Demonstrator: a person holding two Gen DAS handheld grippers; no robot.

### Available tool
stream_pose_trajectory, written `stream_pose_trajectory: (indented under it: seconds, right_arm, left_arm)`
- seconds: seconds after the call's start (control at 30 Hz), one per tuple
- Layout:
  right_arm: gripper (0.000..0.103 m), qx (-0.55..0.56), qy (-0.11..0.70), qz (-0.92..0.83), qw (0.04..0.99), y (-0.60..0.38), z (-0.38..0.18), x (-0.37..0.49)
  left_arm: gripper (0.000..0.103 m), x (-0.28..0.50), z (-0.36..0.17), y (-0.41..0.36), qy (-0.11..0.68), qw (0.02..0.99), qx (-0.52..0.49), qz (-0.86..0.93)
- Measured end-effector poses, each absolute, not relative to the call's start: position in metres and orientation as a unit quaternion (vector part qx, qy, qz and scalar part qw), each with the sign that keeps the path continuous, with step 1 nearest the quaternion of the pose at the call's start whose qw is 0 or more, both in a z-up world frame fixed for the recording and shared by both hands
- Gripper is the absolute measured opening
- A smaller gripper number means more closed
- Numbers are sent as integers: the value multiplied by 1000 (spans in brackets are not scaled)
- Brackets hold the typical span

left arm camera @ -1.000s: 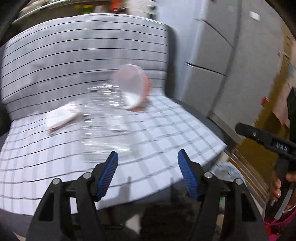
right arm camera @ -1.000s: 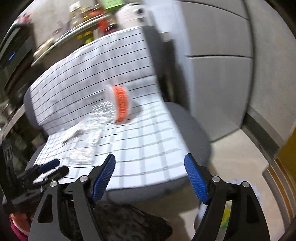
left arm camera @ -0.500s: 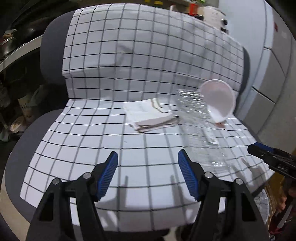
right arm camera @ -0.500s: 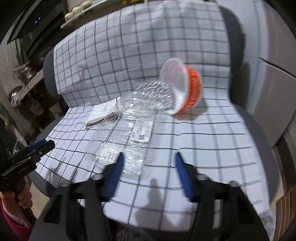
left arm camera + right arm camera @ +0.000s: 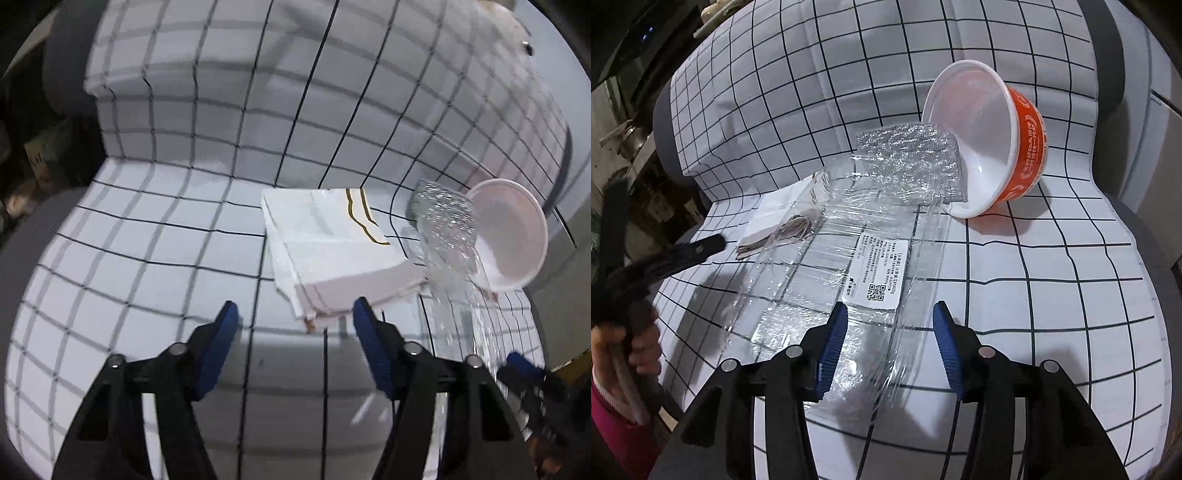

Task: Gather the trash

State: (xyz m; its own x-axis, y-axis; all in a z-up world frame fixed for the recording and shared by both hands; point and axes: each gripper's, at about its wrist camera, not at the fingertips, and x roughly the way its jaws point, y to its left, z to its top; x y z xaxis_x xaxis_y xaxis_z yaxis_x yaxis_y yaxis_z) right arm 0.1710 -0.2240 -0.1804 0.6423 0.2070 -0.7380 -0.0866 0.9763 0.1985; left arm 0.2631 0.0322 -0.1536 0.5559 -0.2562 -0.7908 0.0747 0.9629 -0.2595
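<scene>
Left tool point(image 5: 293, 321) angled downward, jaws closing on nothing; right tool point(image 5: 890, 325) likewise tilted down, jaws opening.

Both grippers are now down over the seat, closer than a second ago. Left gripper point(image 5: 293, 326) has swung from the clear plastic packaging point(image 5: 846, 266) to the folded napkin point(image 5: 332, 251), jaws closing, napkin's near corner just beyond the tips. Right gripper point(image 5: 890, 339) has come in from the seat's front edge, jaws reopening after narrowing, packaging between them.
</scene>
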Motion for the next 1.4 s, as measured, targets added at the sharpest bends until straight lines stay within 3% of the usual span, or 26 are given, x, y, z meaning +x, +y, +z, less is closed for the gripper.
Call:
stream_pose_trajectory:
  seconds: [0.1, 0.23, 0.3, 0.33, 0.37, 0.43, 0.5, 0.63, 0.87, 1.17, 1.2, 1.27, 1.3, 1.33, 1.37, 1.4]
  right_arm:
    - [50, 71, 422, 84, 900, -226, -186, 176]
    - [50, 71, 432, 87, 895, -227, -194, 181]
    - [50, 74, 434, 89, 894, -226, -196, 185]
    - [48, 74, 432, 90, 894, -226, -195, 185]
    - [48, 76, 430, 92, 895, -226, -195, 186]
    - [28, 84, 431, 98, 893, -226, -193, 188]
    - [15, 95, 428, 106, 892, -226, -189, 185]
    - [9, 100, 410, 106, 900, -234, -171, 161]
    - [7, 86, 386, 44, 917, -278, -150, 89]
    - [7, 134, 387, -28, 912, -332, -171, 51]
    - [8, 133, 386, -30, 912, -332, -173, 52]
    - [12, 124, 392, -31, 911, -328, -178, 58]
    - [17, 121, 396, -28, 910, -326, -179, 60]
    - [34, 121, 396, -20, 910, -324, -179, 61]
    - [44, 119, 393, -16, 912, -322, -178, 59]
    - [59, 110, 385, -14, 916, -317, -176, 58]
  left_arm:
    - [45, 279, -168, 27, 479, 867, -100, -94]
    - [12, 280, -170, 16, 465, 878, -69, -92]
    - [1, 276, -168, 13, 459, 880, -61, -100]
    - [0, 273, -166, 13, 456, 882, -59, -103]
    - [0, 267, -162, 13, 450, 885, -57, -103]
    - [0, 257, -155, 14, 443, 889, -56, -102]
    - [0, 242, -148, 16, 438, 892, -58, -99]
    - [0, 211, -138, 22, 433, 894, -67, -96]
    - [0, 146, -129, 11, 426, 893, -78, -121]
    - [0, 86, -148, -46, 451, 871, -35, -189]
    - [3, 84, -149, -49, 452, 872, -26, -185]
    - [23, 81, -150, -49, 453, 872, -17, -183]
    - [42, 80, -148, -47, 451, 873, -19, -185]
    - [51, 78, -145, -43, 444, 877, -19, -185]
    - [52, 76, -142, -38, 436, 881, -17, -184]
    - [52, 76, -139, -33, 430, 884, -15, -183]
